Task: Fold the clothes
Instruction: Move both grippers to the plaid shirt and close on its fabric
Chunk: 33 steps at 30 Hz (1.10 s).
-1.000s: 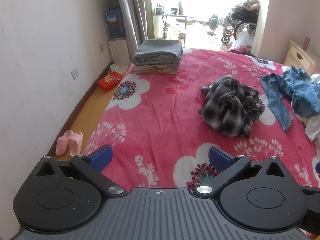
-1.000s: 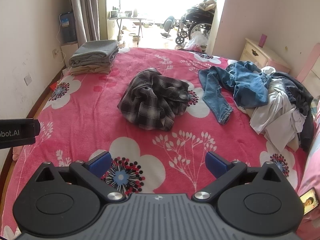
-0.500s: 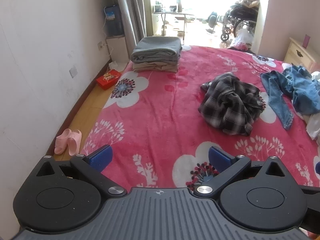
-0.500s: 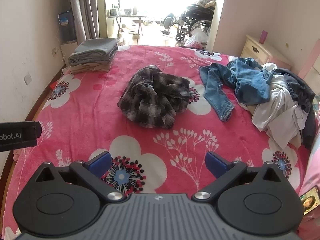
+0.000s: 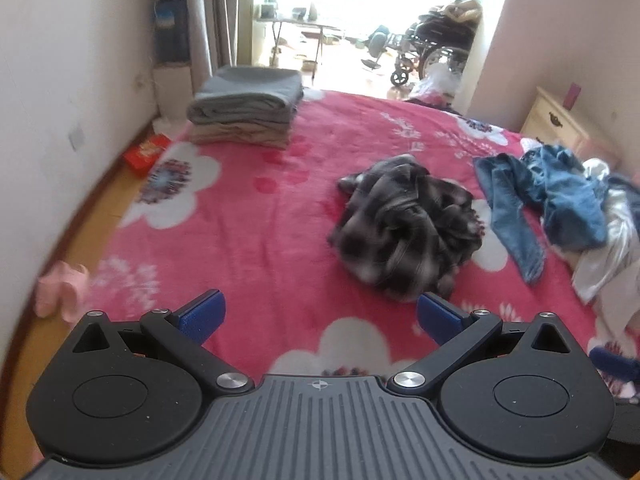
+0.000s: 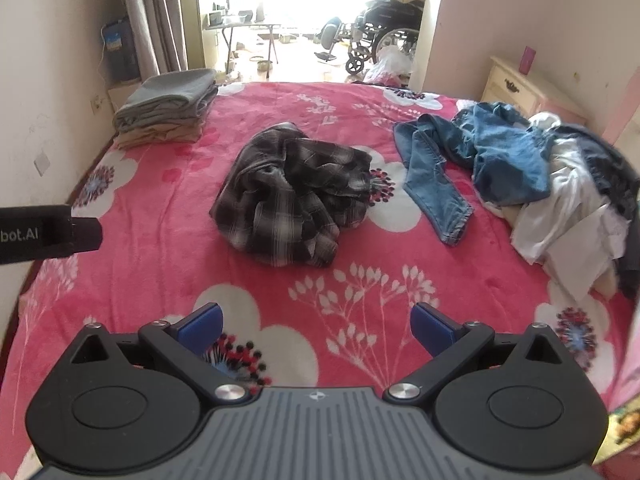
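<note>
The left gripper (image 5: 319, 316) hovers over the near part of a bed (image 5: 248, 216), its blue fingers (image 5: 202, 312) spread wide with nothing between them. The right gripper (image 6: 316, 326) does the same further along the bed (image 6: 168, 248), jaws apart and empty; the left gripper's black body (image 6: 44, 234) pokes in at the left edge of the right wrist view.

A crumpled plaid shirt (image 6: 290, 200) lies in the middle of the pink flowered cover, ahead of both grippers and touching neither. In the left wrist view the shirt (image 5: 404, 232) sits just beyond the right finger and looks blurred. To its right, jeans (image 6: 436, 176) sprawl with one leg stretched toward the near side, running into a heap of pale and dark clothes (image 6: 572, 208) at the bed's right edge.

A neat stack of folded items (image 6: 166, 108), grey on top and beige beneath, rests at the far left corner of the bed. A dresser (image 6: 516, 88) stands against the right wall, a wheelchair (image 6: 384, 36) beyond the bed in bright light. On the floor left of the bed are a red box (image 5: 146, 154) and pink slippers (image 5: 62, 288).
</note>
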Tool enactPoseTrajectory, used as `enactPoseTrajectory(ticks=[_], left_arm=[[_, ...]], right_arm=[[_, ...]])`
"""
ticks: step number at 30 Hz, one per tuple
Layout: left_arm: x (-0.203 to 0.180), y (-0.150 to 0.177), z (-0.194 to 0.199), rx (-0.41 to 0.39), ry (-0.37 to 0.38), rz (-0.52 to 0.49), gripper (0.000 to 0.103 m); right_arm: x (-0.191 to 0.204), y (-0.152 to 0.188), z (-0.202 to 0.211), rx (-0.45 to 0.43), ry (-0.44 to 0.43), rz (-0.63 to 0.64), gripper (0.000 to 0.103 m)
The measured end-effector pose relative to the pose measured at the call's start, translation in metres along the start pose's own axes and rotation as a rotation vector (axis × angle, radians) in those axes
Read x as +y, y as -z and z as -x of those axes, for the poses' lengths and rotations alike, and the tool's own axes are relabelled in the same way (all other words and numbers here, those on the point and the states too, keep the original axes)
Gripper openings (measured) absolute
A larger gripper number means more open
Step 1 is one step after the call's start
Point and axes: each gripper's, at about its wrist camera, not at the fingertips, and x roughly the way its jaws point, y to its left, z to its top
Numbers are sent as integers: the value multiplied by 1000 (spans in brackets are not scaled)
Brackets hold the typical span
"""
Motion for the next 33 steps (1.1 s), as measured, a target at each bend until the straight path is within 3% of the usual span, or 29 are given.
enactPoseTrajectory(ticks=[6,13,17,21,25,26,29,30,32,33], left_arm=[[-9,-29,-64,40,34,74,103],[-48,-67,-131,-46,5,-114,98],[-68,-88,-165,-65,20,-206,79],[-82,-113,-203,-46,44,-255,78],[-93,-127,-248,39,66,-291,74],[-94,-126,-256,61,59,-286,62],[-92,-121,-278,136,37,-245,45],[-90,-119,-281,151,33,-228,34],[-85,-111,-276,165,43,-211,25],[-83,-107,-272,171,48,-207,19]], right_arm=[[-43,-26,-57,7,-24,-124,102],[-90,-71,-143,20,-72,-270,98],[-110,-104,-192,17,-135,-371,95],[-121,-141,-246,0,-193,-455,95],[-129,-171,-308,32,-195,-547,91],[-131,-175,-323,43,-208,-574,90],[-134,-173,-352,136,-269,-641,69],[-135,-170,-357,167,-293,-658,55],[-135,-165,-368,229,-343,-690,40],[-133,-160,-361,229,-371,-681,28]])
